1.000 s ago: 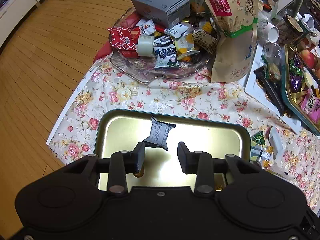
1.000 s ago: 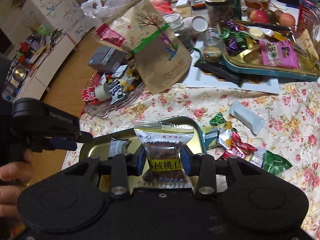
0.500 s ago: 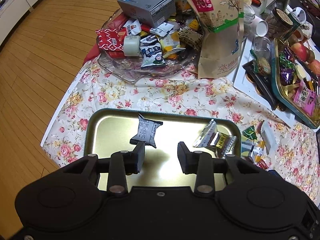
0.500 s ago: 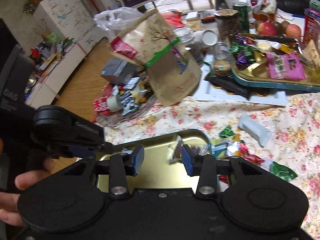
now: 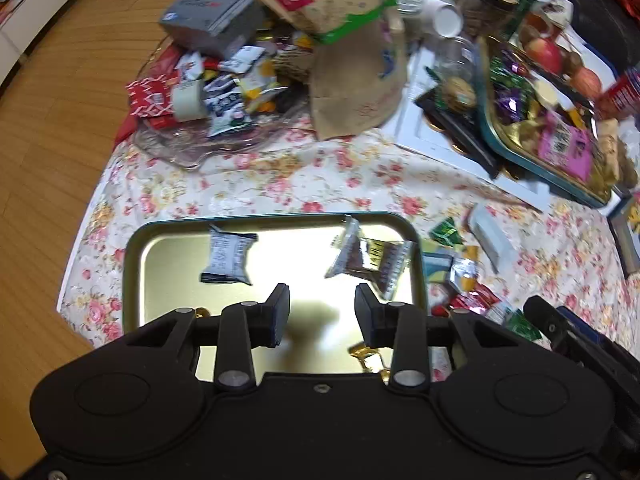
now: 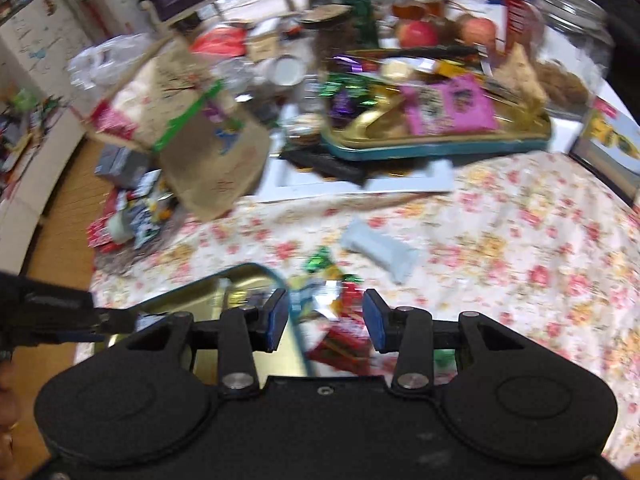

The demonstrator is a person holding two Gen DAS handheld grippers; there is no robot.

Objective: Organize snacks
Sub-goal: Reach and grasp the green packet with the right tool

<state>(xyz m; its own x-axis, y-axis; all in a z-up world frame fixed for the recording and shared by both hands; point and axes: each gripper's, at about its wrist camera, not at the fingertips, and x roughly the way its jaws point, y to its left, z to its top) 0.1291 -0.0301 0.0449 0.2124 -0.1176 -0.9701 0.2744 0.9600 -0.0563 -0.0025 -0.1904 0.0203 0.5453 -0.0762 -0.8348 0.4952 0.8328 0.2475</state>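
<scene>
While the left wrist view looks down, the gold tray (image 5: 134,264) holds a white-and-black snack packet (image 5: 227,256) and a brown walnut snack packet (image 5: 370,260); the left gripper (image 5: 318,314) hangs over it, jaws apart, holding nothing. Right wrist view's blurry: right gripper (image 6: 325,318) spread wide and empty above loose candy wrappers (image 6: 340,320) beside the tray (image 6: 224,280)

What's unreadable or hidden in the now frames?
- Right wrist view: motion blur throughout; wrapper pile beside the gold tray unreadable.
- Left wrist view: tray's near edge hidden behind the left gripper.
- Left wrist view: kraft bag top cut off by the frame and blurred.
- Right gripper: open, empty.
</scene>
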